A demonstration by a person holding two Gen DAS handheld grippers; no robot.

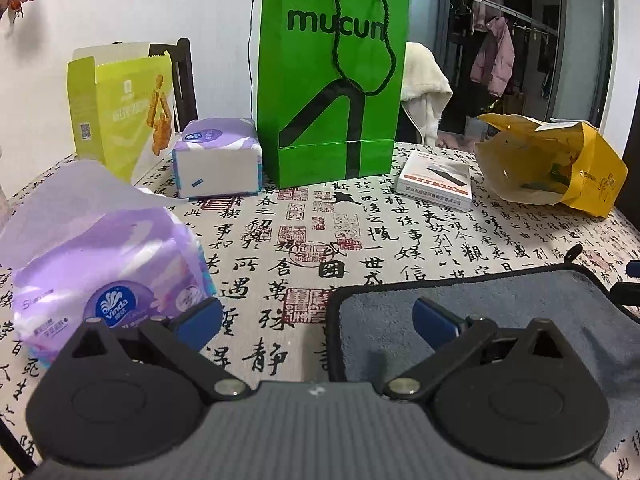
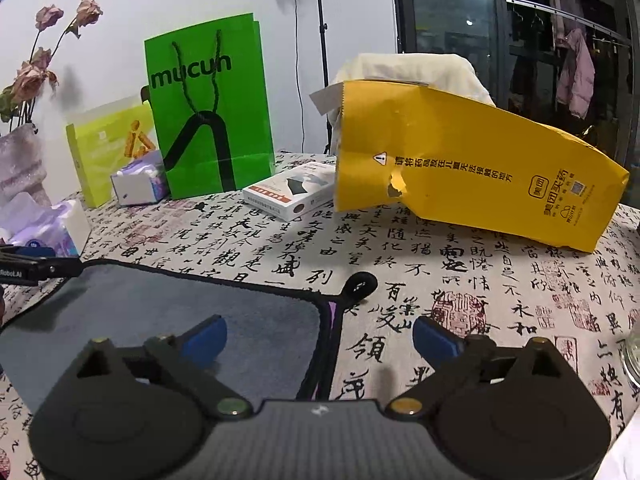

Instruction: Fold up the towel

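Towel (image 1: 520, 320) lies flat on the desk (image 1: 320, 232), grey, soft and limp, so it should drape when lifted. My left gripper (image 1: 316, 322) and right gripper (image 2: 320, 338) hover wide, empty, over its two near corners; I'd pinch the black hem there.

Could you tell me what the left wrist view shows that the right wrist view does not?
Only the left wrist view shows the yellow bag's open mouth. Only the right wrist view shows the dried roses and the towel's hanging loop. Both show the grey towel, green mucun bag, white box, and open grippers, left gripper, right gripper.
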